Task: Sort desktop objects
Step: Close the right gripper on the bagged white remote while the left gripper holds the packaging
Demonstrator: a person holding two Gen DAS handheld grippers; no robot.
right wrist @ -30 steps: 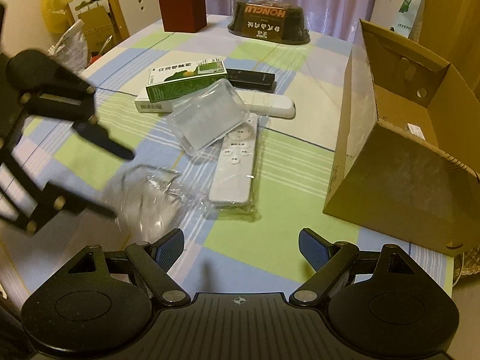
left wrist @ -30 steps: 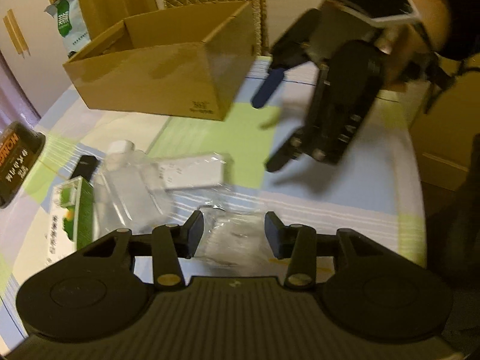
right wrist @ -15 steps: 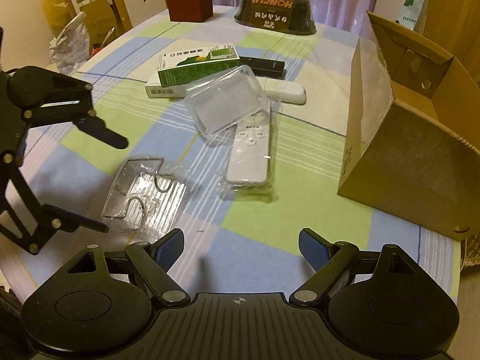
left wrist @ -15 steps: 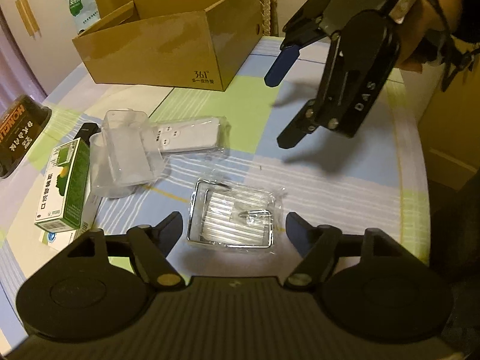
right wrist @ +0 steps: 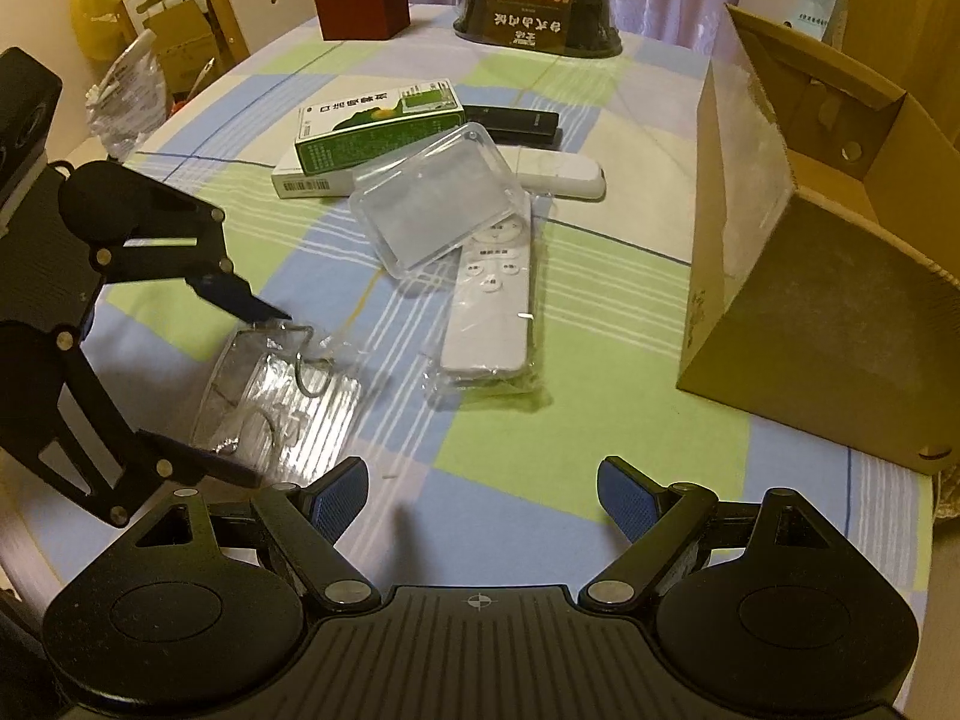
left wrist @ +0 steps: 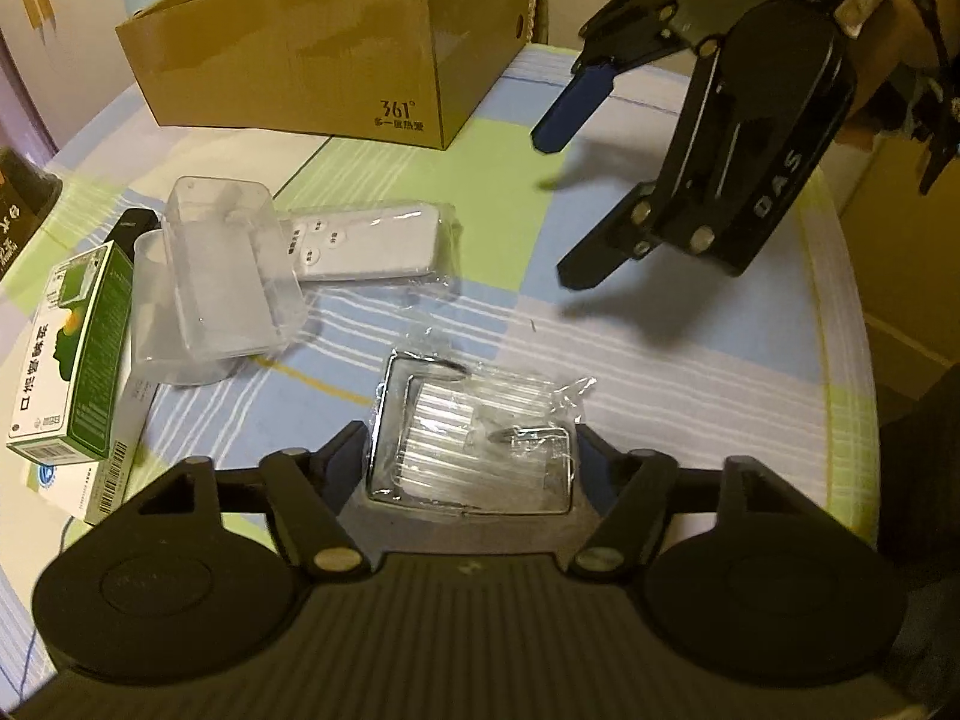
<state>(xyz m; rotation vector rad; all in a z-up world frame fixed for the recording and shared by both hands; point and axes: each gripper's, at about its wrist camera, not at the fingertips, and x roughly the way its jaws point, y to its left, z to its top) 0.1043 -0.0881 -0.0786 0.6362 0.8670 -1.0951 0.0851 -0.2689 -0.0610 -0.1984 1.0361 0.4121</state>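
Wire rack in clear wrap: left wrist view, lying flat on the checked tablecloth, between the two fingers of the left gripper. Jaws stand wide, one finger at each side edge of the packet; whether they press it cannot be told. Beyond the rack: bagged white remote, clear plastic tray overlapping the remote's end, green carton past the tray. Cardboard box, open-topped, behind the remote. Right gripper in the air to the right of the remote, fingers spread, empty.

Right wrist view: right gripper, blue-padded fingers spread wide, nothing between them, above bare cloth. Wire rack ahead and left, straddled by the left gripper, one finger at the far edge, one at the near edge. Remote just right of the rack; tray leaning over the remote's far end; carton beyond. Box right of the remote, well apart from the rack.
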